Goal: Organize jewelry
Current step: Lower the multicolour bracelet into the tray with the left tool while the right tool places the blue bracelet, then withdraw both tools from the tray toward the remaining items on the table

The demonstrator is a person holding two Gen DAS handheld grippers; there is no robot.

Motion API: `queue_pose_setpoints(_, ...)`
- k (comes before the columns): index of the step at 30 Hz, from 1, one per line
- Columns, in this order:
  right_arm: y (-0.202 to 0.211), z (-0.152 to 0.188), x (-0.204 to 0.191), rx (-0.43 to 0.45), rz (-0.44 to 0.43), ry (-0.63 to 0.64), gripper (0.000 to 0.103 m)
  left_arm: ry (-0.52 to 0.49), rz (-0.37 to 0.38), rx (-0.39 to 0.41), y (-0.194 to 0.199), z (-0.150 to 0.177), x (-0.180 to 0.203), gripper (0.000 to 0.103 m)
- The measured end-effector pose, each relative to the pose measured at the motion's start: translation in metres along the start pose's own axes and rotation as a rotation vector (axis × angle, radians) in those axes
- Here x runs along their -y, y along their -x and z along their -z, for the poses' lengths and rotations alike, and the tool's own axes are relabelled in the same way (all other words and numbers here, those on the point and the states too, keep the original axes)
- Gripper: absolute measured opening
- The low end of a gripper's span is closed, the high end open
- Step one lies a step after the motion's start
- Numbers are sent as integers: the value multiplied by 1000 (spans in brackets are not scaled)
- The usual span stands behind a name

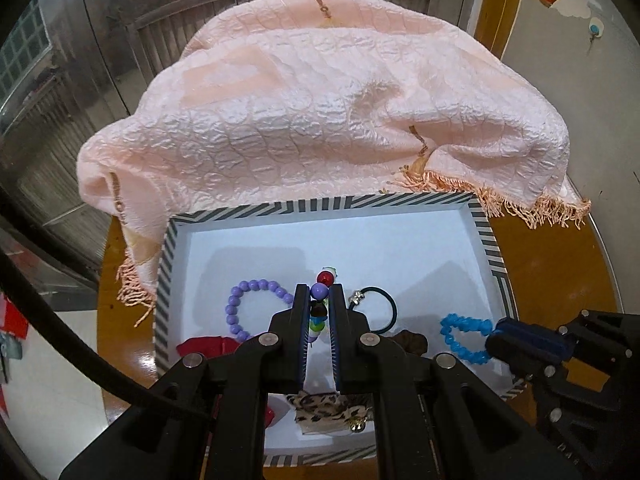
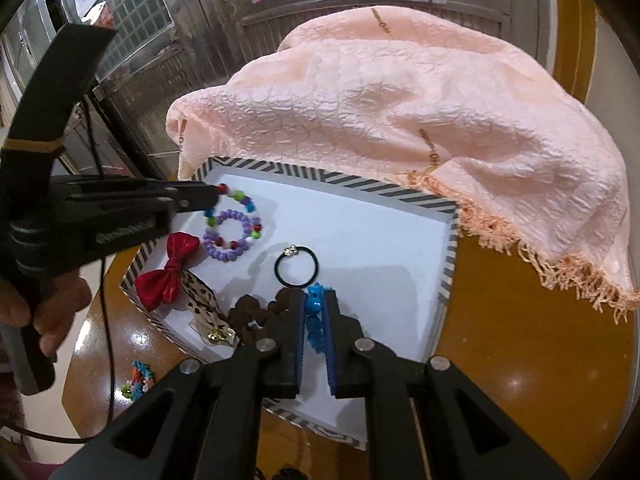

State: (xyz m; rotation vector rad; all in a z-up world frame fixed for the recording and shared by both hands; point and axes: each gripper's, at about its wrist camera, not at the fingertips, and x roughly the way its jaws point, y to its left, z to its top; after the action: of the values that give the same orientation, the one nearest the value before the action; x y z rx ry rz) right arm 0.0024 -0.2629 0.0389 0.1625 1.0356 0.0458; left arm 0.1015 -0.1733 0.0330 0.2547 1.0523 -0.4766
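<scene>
Right wrist view: the right gripper (image 2: 313,307) is clamped on a blue bead bracelet (image 2: 313,312), its jaws drawn in against the beads, low over the near part of the white tray floor; just left of it lie a brown bead bracelet (image 2: 250,314), a leopard-print bow (image 2: 204,300) and a red bow (image 2: 168,270); beyond the fingertips a black hair tie (image 2: 295,267) with a small metal charm lies flat on the floor; further left a purple bead bracelet (image 2: 228,236) rests there, overlapped by a multicoloured bead bracelet (image 2: 240,216) that the left gripper (image 2: 214,196) pinches at one end, inside the tray's far-left corner; the striped-rim tray (image 2: 360,188) sits on a round wooden table (image 2: 520,340); a small cluster of coloured beads (image 2: 140,380) lies on the table outside the tray; a pink fringed scarf (image 2: 400,100) is heaped past the far rim, touching it.
</scene>
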Motion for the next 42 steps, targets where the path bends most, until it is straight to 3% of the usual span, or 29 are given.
queue_pose_setpoints(5, -24, -6, 10, -44, -22, -2, 8, 7, 26, -32, -21, -5, 1, 3)
queue_pose_setpoints(16, -72, -17, 69, -99, 69, -113, 8, 68, -39, -100, -67, -11, -27, 3)
queue_pose_setpoints(22, -84, -14, 70, -110, 83, -118, 9, 120, -70, -137, -84, -4, -43, 3)
queue_pose_setpoints(23, -86, -13, 70, -112, 85, -115, 14, 134, -67, -137, -85, -3, -45, 3)
queue_pose_setpoints(26, -79, -14, 64, -105, 102, -93, 33, 165, -58, -139, -84, -2, -48, 5)
queue_pose_setpoints(29, -65, -14, 60, -81, 94, -92, 38, 177, -69, -133, -78, 0, -52, 20)
queue_pose_setpoints(42, -9, 13, 30, -12, 61, -133, 50, 133, -124, -17, 4, 38, -29, 20)
